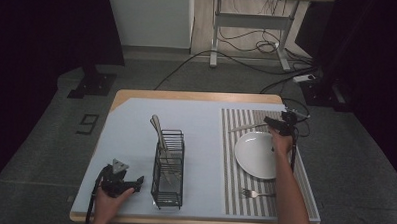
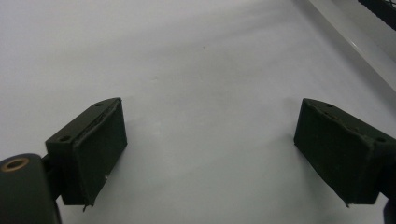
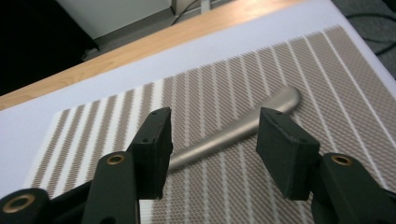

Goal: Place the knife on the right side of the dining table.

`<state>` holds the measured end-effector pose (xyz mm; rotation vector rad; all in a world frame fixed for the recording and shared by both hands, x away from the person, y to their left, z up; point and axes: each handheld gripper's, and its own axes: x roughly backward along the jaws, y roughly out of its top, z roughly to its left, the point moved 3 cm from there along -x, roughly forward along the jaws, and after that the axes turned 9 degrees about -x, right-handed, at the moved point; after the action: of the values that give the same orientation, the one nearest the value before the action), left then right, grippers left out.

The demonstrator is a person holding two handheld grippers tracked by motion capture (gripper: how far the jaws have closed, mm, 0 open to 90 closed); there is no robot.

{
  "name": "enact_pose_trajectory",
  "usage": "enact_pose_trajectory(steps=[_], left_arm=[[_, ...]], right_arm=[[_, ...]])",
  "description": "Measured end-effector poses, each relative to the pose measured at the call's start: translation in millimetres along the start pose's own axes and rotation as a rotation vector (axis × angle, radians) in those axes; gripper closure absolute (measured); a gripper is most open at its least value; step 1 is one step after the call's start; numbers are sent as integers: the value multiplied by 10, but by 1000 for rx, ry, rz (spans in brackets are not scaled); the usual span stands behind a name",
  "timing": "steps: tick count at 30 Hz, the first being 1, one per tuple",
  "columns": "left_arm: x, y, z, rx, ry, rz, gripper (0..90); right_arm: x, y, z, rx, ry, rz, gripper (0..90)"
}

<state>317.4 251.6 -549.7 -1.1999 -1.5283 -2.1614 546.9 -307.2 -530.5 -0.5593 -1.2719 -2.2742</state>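
A steel utensil handle point(image 3: 233, 128) lies on the striped placemat point(image 3: 205, 88), and my right gripper point(image 3: 212, 140) is open with a jaw on each side of it. From above, that utensil point(image 1: 246, 127) lies just beyond the white plate point(image 1: 255, 154), with the right gripper point(image 1: 275, 122) over its end. A fork point(image 1: 256, 194) lies on the placemat point(image 1: 229, 168) in front of the plate. A black wire caddy point(image 1: 168, 168) in mid-table holds cutlery point(image 1: 158, 130). My left gripper point(image 1: 129, 182) rests open at the front left, its pads point(image 2: 98, 149) empty over the pale mat point(image 2: 196, 70).
The light blue mat point(image 1: 130, 134) covers a wooden table point(image 1: 197, 96). Beyond the table are a desk frame point(image 1: 249, 23), loose cables point(image 1: 249, 43) on the floor and dark curtains at both sides. A "9" marker point(image 1: 88, 123) is on the floor at left.
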Motion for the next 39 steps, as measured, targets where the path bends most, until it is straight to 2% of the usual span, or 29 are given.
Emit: enact_pose_trajectory(steps=[1,4,6,7,8,10,13,15,19,24,33,39], left_arm=[[0,0,0,0,0,0,91],[-1,1,1,1,-1,0,91],[-1,0,0,2,-1,0,90],[-1,0,0,2,-1,0,90],[-1,0,1,2,-1,0,91],[-1,1,2,2,-1,0,90],[-1,0,2,2,-1,0,90],[-1,0,1,2,-1,0,90],[-1,0,0,2,0,0,90],[-1,0,0,2,0,0,90],[-1,0,0,2,0,0,90],[-1,0,0,2,0,0,90]], right_arm=[[0,0,0,0,0,0,451],[-83,18,108,41,22,-1,453],[-153,5,155,83,15,4,455],[-153,5,155,83,15,4,455],[-235,-15,211,127,-8,37,450],[-289,-26,264,178,-29,36,467],[-337,-46,289,203,-39,36,468],[-427,-86,276,225,-67,85,476],[-432,-90,289,230,-83,86,479],[-416,-84,266,199,-66,87,481],[-403,-92,262,197,-70,87,479],[-392,-99,253,179,-64,83,479]])
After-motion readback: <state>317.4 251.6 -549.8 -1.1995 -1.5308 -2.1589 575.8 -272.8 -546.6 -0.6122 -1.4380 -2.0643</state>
